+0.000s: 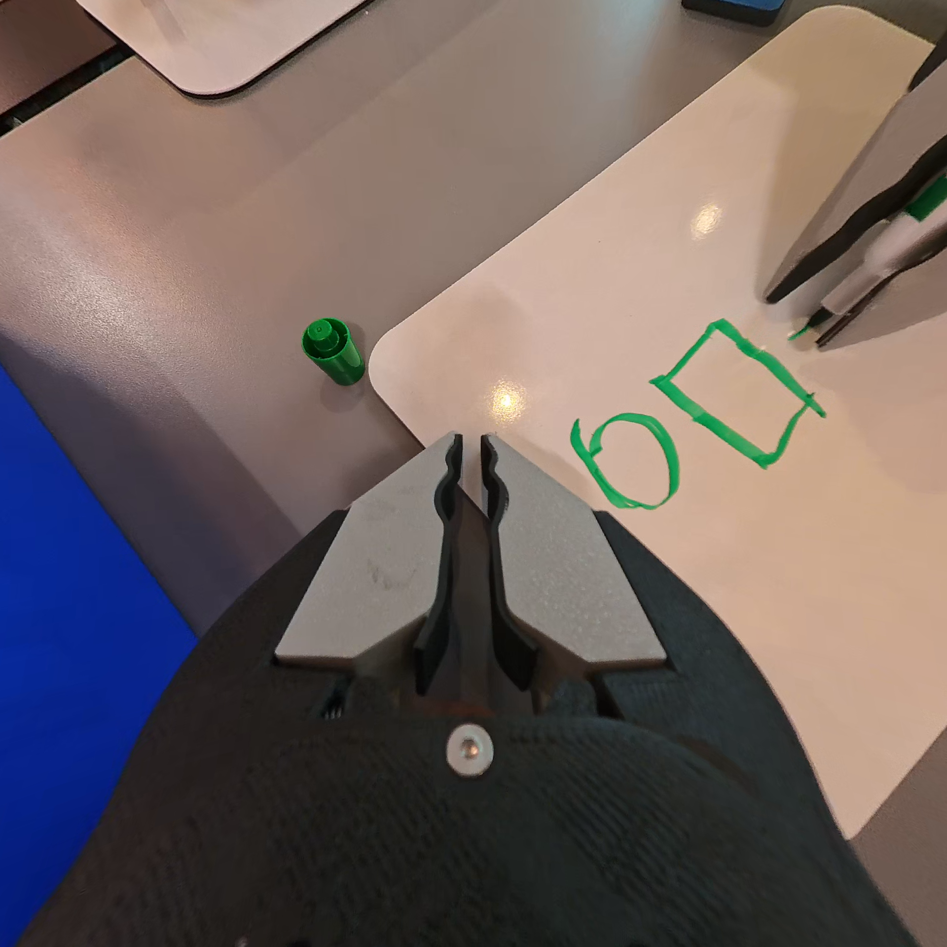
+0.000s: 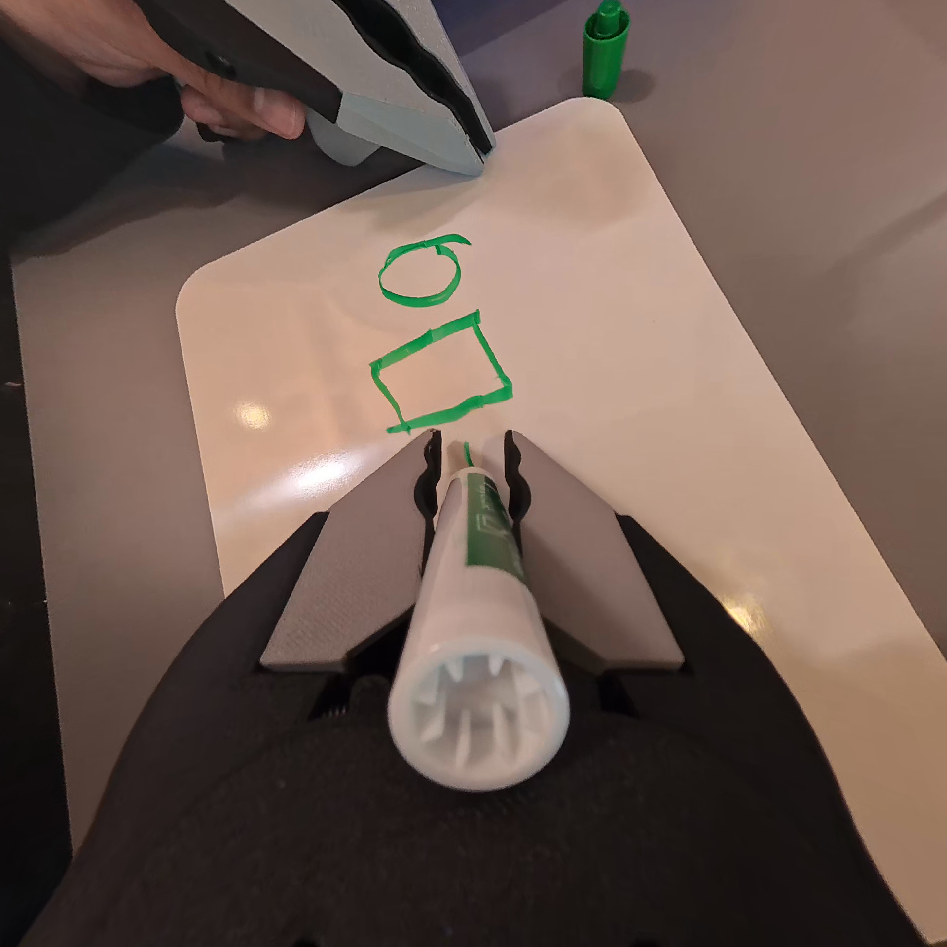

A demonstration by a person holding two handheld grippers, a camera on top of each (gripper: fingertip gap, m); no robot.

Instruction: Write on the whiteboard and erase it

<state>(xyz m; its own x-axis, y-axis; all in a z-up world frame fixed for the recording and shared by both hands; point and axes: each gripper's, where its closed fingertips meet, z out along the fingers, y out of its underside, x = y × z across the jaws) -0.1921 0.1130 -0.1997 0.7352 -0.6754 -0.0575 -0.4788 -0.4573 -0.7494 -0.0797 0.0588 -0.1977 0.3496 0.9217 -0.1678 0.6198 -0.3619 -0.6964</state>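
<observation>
Green marker (image 2: 474,553), pinched in the right hand-held gripper (image 2: 470,440), met the whiteboard (image 2: 640,358) to draw, while the nearly closed, empty left hand-held gripper (image 1: 471,440) steadied its edge.

Marker (image 2: 476,604) tip hidden between tongs; dark eraser (image 1: 733,10) cropped by edge.

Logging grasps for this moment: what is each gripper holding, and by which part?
The right gripper holds the marker by its front barrel, near the tip. The left gripper holds nothing; its jaws are nearly closed.
</observation>
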